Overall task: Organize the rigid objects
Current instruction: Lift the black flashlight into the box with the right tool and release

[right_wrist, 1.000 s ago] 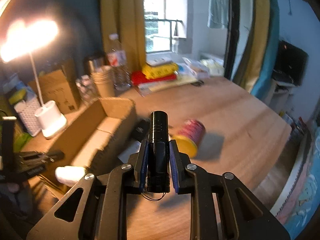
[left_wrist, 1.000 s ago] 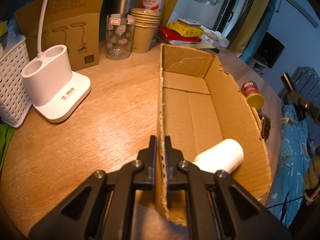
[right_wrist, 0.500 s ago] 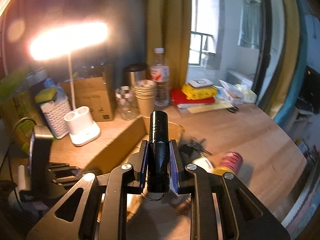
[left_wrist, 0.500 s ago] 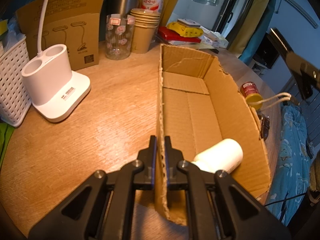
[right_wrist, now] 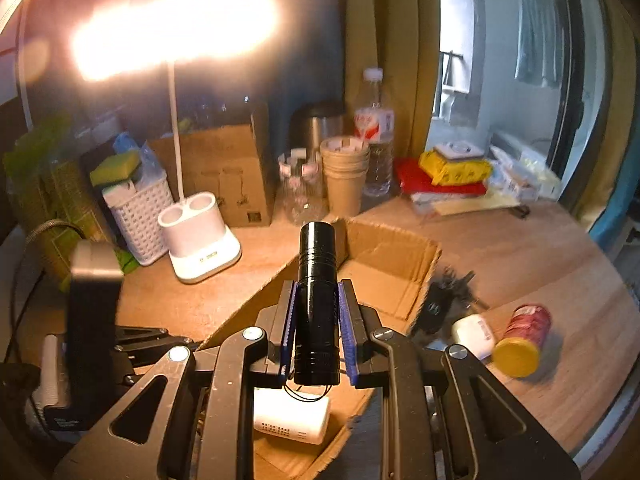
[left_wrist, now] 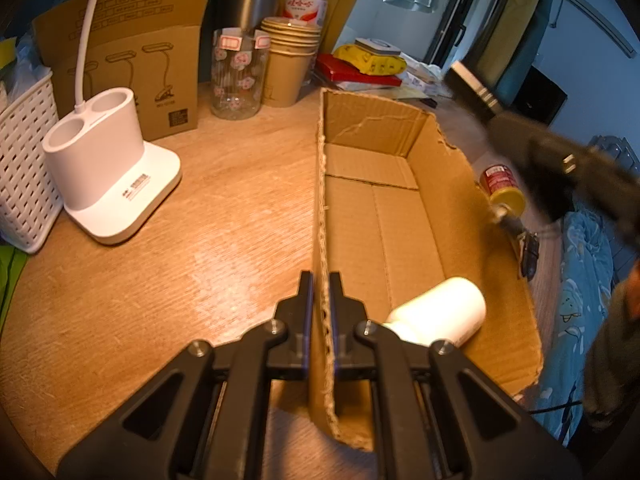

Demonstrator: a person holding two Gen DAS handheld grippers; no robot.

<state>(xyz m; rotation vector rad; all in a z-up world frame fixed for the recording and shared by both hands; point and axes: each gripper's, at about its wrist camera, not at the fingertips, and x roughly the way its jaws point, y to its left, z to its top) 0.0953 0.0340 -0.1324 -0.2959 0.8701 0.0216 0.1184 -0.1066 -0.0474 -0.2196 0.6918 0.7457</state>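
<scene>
An open cardboard box [left_wrist: 384,216] lies on the wooden desk. My left gripper [left_wrist: 320,292] is shut on the box's left wall near its front end. A white cylindrical bottle [left_wrist: 436,316] lies inside the box at the near end; it also shows in the right wrist view [right_wrist: 292,416]. My right gripper [right_wrist: 318,300] is shut on a black flashlight [right_wrist: 317,280] and holds it above the box's near end [right_wrist: 384,264]. In the left wrist view the right gripper [left_wrist: 560,168] is a dark blur over the box's right side.
A red can with a yellow lid [right_wrist: 524,336], a small white jar [right_wrist: 472,332] and black keys [right_wrist: 444,296] lie on the desk right of the box. A white lamp base [left_wrist: 108,184], white basket [left_wrist: 20,176], glass jar [left_wrist: 238,76], paper cups [left_wrist: 288,60] and books [left_wrist: 360,68] stand behind.
My right gripper has carried the flashlight leftward from over the red can to above the box. My left gripper has stayed clamped on the box wall.
</scene>
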